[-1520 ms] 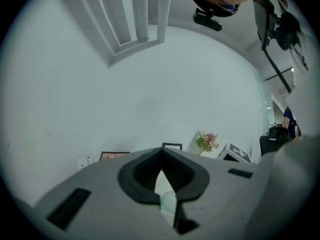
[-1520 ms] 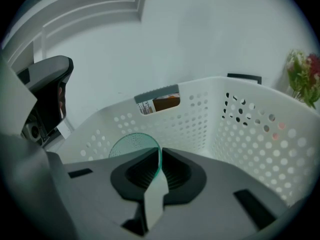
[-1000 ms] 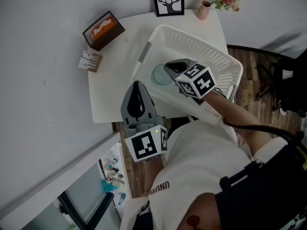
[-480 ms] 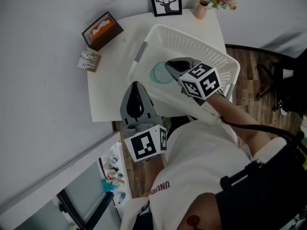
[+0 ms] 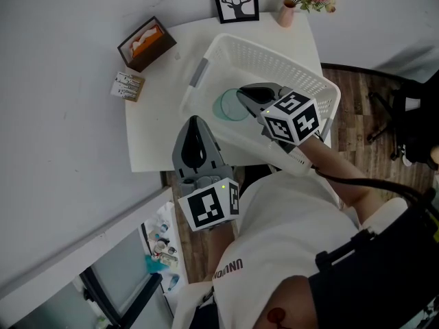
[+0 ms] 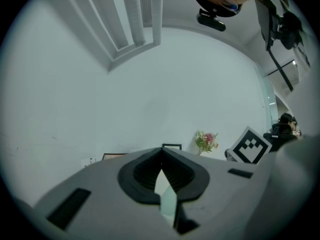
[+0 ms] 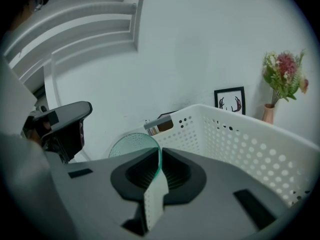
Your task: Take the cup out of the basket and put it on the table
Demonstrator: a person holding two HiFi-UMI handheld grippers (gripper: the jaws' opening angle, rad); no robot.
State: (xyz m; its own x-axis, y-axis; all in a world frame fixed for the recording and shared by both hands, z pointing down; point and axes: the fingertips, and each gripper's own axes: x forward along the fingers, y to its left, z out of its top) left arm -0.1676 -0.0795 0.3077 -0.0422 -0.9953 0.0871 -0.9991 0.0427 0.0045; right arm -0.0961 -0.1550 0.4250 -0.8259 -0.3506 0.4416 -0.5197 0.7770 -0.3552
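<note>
A translucent green cup (image 5: 228,106) sits inside the white perforated basket (image 5: 274,50) on the white table (image 5: 154,129). My right gripper (image 5: 241,96) reaches into the basket and is shut on the cup's rim. In the right gripper view the cup (image 7: 132,146) rises just left of the jaw seam (image 7: 159,156), with the basket wall (image 7: 240,139) to the right. My left gripper (image 5: 195,122) is shut with nothing in it and hovers over the table's near edge, beside the basket's left corner. It shows as a dark shape (image 7: 62,126) in the right gripper view.
A brown tissue box (image 5: 146,43) and a small card box (image 5: 128,86) stand at the table's left. A deer picture (image 5: 235,0) and a pink vase of flowers (image 5: 288,11) stand at the far edge against the wall. The basket overhangs the table toward the wooden floor.
My right gripper's marker cube has drifted slightly to the right while the cup stays about where it was in the basket. The left gripper has not moved.
</note>
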